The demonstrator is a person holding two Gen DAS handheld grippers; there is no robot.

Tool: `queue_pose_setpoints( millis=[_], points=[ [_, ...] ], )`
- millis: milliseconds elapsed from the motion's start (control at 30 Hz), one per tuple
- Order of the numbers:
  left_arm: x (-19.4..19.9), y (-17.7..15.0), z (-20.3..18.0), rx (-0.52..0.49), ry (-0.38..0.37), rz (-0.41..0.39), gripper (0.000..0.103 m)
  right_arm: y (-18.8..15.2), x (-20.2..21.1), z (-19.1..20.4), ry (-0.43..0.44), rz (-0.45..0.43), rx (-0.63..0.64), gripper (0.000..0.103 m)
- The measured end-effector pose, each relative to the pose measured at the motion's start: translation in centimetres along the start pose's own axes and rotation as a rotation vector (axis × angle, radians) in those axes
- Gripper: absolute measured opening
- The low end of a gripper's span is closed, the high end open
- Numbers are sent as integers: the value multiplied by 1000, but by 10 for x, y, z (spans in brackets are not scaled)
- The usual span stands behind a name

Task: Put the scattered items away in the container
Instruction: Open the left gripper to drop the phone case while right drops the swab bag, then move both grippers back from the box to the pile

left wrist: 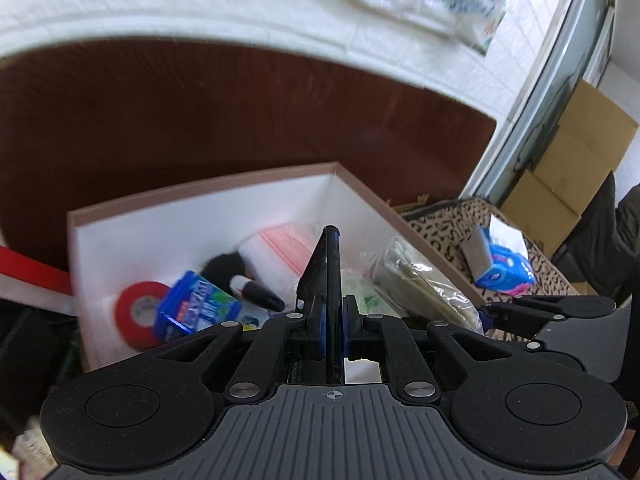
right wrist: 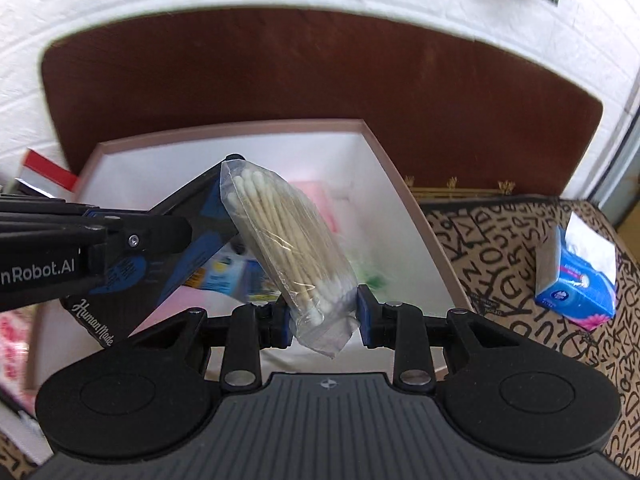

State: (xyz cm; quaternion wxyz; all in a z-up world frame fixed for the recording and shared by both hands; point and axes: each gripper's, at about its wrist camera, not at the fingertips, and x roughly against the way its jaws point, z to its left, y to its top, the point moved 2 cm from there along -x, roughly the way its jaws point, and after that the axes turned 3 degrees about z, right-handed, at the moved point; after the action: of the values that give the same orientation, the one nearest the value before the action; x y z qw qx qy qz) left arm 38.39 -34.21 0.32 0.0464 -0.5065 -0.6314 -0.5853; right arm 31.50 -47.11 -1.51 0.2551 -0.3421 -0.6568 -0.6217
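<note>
- Right gripper (right wrist: 322,316), nearest my lens, has its jaws partly closed on a clear bag of cotton swabs (right wrist: 280,248), pinched near the bag's lower end, the rest tilting up and leftward over the open box (right wrist: 384,148).
- Swabs look pale-stemmed with white tips, packed tight in crinkly film; I judge the bag light and slippery, its loose bottom flap hanging below the pads.
- Left gripper (left wrist: 333,236) is shut on a thin dark card or flat pack (left wrist: 316,264), seen edge-on in its own view and as a black-and-blue panel in the right view, touching or just beside the swab bag; which, I cannot tell.
- Both loads hang over the box, a pink-rimmed, white-lined container on a patterned cloth (right wrist: 500,240).
- Already inside: a red tape roll (left wrist: 138,312), a blue packet (left wrist: 196,308), a black brush (left wrist: 240,276) and a pink-striped bag (left wrist: 280,248).
- My call for this step: lower each load below the rim before letting go, keep the two grippers from tangling, and release the swabs over the bare white corner.
- A blue tissue pack (right wrist: 576,280) lies well apart on the cloth, to the right of the box and not yet tidied.
</note>
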Motion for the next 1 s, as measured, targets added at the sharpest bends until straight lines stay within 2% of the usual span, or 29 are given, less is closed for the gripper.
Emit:
queue_pose_setpoints(
  millis=[100, 133, 167, 200, 233, 267, 300, 367, 433, 533, 767, 1000],
  points=[
    [-15, -1, 3, 4, -1, 18, 6, 1, -18, -7, -1, 22, -6, 35],
    [-17, -1, 5, 6, -1, 20, 12, 1, -22, -7, -1, 28, -2, 36],
    [-18, -2, 6, 11, -2, 14, 32, 0, -26, -7, 0, 34, 6, 38],
    [-16, -2, 8, 19, -1, 0, 60, 0, -29, -7, 2, 37, 16, 42],
    [-13, -2, 9, 30, -6, -16, 77, 0, -31, -6, 1, 34, 28, 60],
    [-8, -2, 10, 37, -10, -41, 99, -1, -30, -5, -12, 21, 38, 80],
    [-2, -2, 10, 37, -11, -76, 102, -1, -28, -3, -28, -3, 53, 85],
    [9, -1, 9, 7, -12, -112, 102, -3, -22, 0, -48, -40, 90, 86],
    [15, -2, 8, -11, 0, -109, 102, -4, -16, 1, -35, -45, 94, 88],
    [24, -5, 9, -8, 4, -94, 103, -8, -8, 3, -24, -46, 84, 98],
    [47, -14, 7, -9, 18, -76, 103, -7, 15, 19, -52, -49, 123, 99],
    [90, -26, -2, -15, 8, -96, 103, -8, 59, 34, -35, -104, 144, 100]
  ],
)
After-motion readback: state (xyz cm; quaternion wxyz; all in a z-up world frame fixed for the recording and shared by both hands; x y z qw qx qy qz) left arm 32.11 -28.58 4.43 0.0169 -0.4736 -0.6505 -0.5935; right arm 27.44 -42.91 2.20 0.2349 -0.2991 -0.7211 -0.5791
